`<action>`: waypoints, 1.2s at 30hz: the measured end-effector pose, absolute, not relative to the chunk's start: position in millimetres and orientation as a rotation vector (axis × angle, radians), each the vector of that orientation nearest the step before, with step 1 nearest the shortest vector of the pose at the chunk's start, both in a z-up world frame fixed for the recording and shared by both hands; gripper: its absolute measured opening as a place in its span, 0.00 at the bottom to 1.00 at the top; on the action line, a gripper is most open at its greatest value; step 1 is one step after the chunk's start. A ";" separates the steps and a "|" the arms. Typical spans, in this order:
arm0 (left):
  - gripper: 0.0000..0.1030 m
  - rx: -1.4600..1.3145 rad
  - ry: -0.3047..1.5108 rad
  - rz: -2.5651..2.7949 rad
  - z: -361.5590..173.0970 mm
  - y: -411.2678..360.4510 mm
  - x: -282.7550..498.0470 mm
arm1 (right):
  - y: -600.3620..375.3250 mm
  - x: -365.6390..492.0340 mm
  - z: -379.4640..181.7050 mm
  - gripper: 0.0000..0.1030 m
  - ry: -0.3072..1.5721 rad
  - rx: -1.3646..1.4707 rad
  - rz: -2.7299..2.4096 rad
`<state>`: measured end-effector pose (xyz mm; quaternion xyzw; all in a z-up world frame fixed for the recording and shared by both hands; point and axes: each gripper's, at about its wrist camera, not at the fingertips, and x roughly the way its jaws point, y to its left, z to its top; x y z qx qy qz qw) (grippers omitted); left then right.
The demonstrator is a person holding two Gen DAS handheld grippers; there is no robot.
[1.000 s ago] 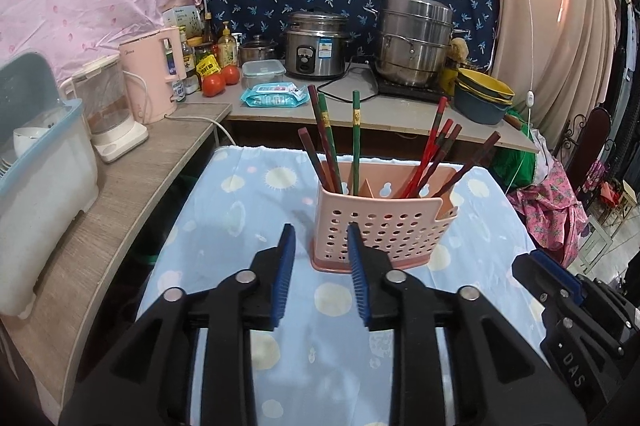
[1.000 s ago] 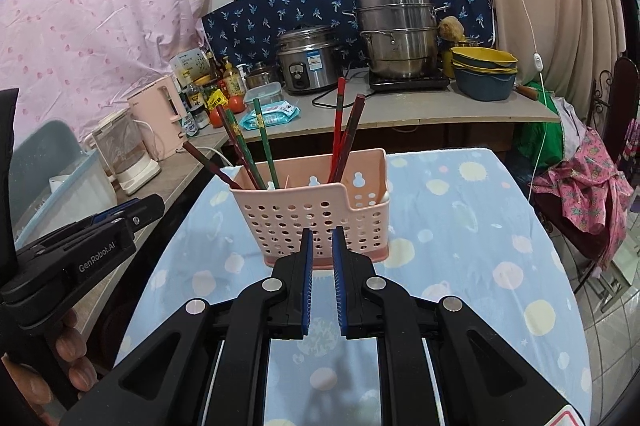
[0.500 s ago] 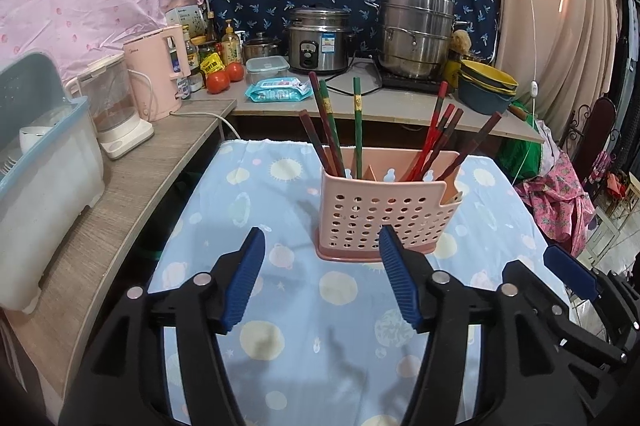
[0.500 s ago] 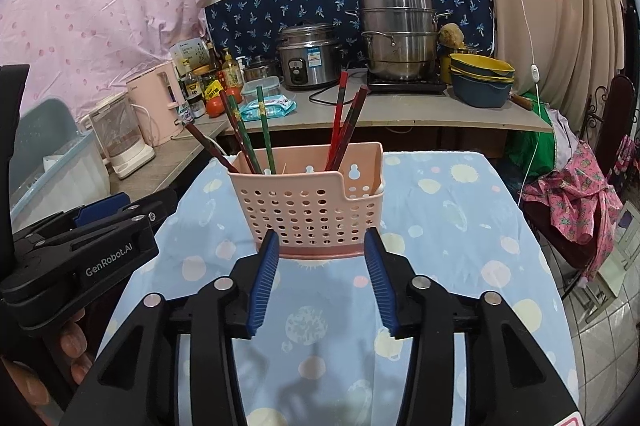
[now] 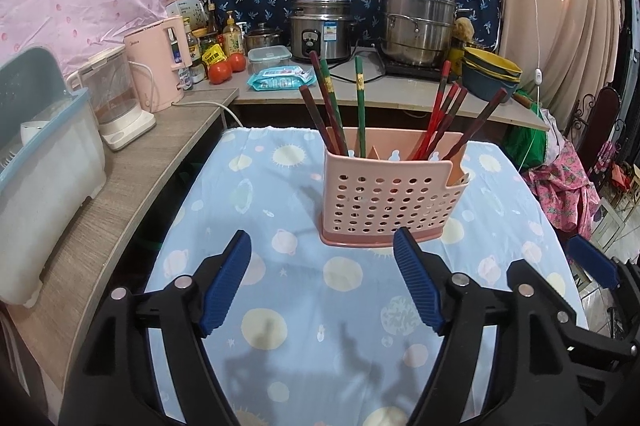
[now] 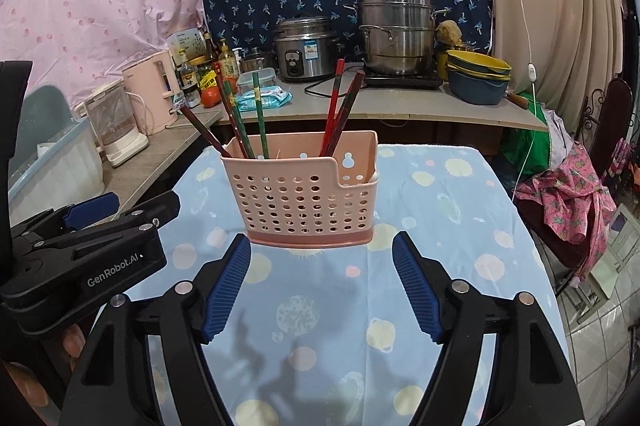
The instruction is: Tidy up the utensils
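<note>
A pink perforated utensil holder [image 5: 390, 200] [image 6: 304, 200] stands upright on the blue spotted tablecloth [image 5: 280, 286]. Green and dark red chopsticks [image 5: 360, 106] lean in its left compartment, and red and brown chopsticks [image 5: 440, 122] [image 6: 340, 110] lean in its right one. My left gripper [image 5: 322, 246] hovers just in front of the holder, jaws still opening, nothing between them. My right gripper [image 6: 322, 246] also sits in front of the holder with its jaws opening and empty. The left gripper shows at the left edge of the right wrist view [image 6: 92, 226], a hand under it.
A wooden counter [image 5: 132, 170] runs along the left with a dish box [image 5: 44, 162], a clear kettle [image 5: 116, 106] and a pink kettle [image 5: 156, 62]. The back counter holds a rice cooker [image 5: 322, 26], a steel steamer [image 5: 418, 20], stacked bowls [image 5: 490, 76] and tomatoes [image 5: 220, 72].
Both grippers' jaws have spread from nearly together to wide apart, and both hands have stayed about where they were. The holder and chopsticks have not moved.
</note>
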<state>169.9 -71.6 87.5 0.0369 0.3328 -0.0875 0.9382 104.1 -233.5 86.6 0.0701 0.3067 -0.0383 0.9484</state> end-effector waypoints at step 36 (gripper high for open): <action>0.91 0.091 0.705 -0.116 69.5 -63.4 168.5 | -246.1 103.0 69.5 0.94 0.638 0.159 -0.146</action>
